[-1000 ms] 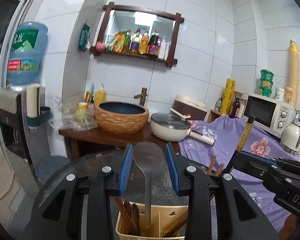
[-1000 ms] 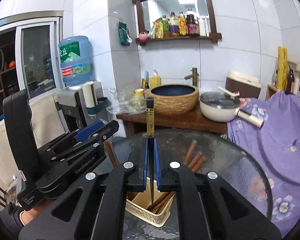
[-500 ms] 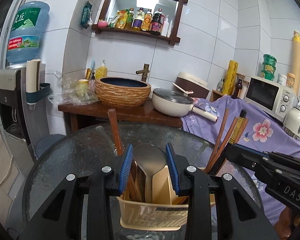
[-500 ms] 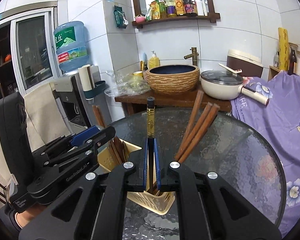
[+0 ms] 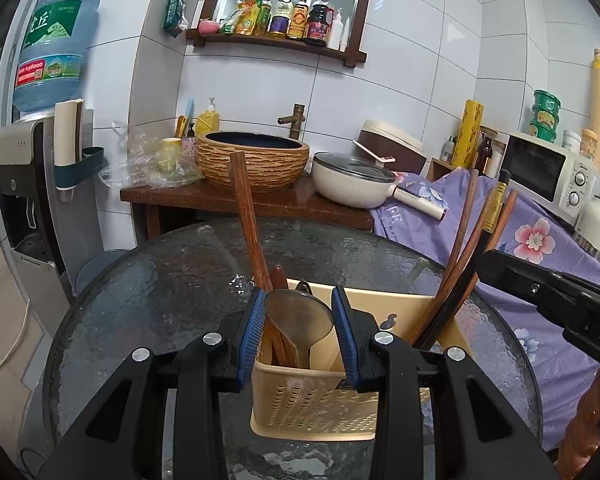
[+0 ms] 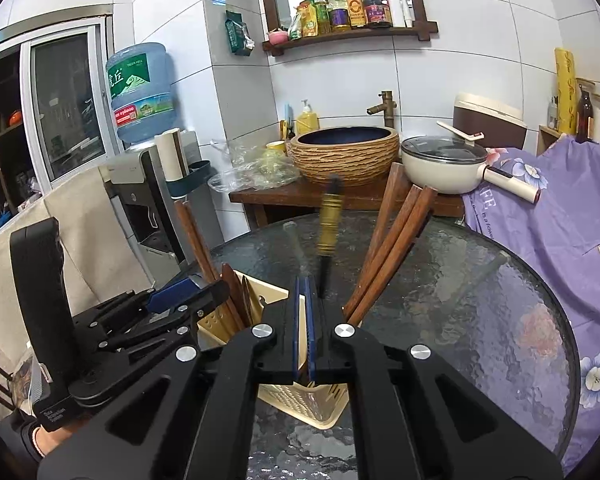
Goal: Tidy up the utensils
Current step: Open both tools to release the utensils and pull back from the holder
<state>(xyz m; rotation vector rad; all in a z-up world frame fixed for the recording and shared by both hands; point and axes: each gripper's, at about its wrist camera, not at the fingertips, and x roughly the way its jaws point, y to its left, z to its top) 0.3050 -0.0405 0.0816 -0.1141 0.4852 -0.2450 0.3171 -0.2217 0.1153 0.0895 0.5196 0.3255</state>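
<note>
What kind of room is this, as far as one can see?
Most likely a small home kitchen: a shelf of sauce bottles on the tiled wall, a lidded pan by the basin, and a microwave at the right.

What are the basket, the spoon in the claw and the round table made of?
The basket looks like beige matte plastic, with moulded rows of small holes. The spoon seems to be brushed steel: grey with a dull sheen. The table appears to be dark textured glass, rippled and reflective.
</note>
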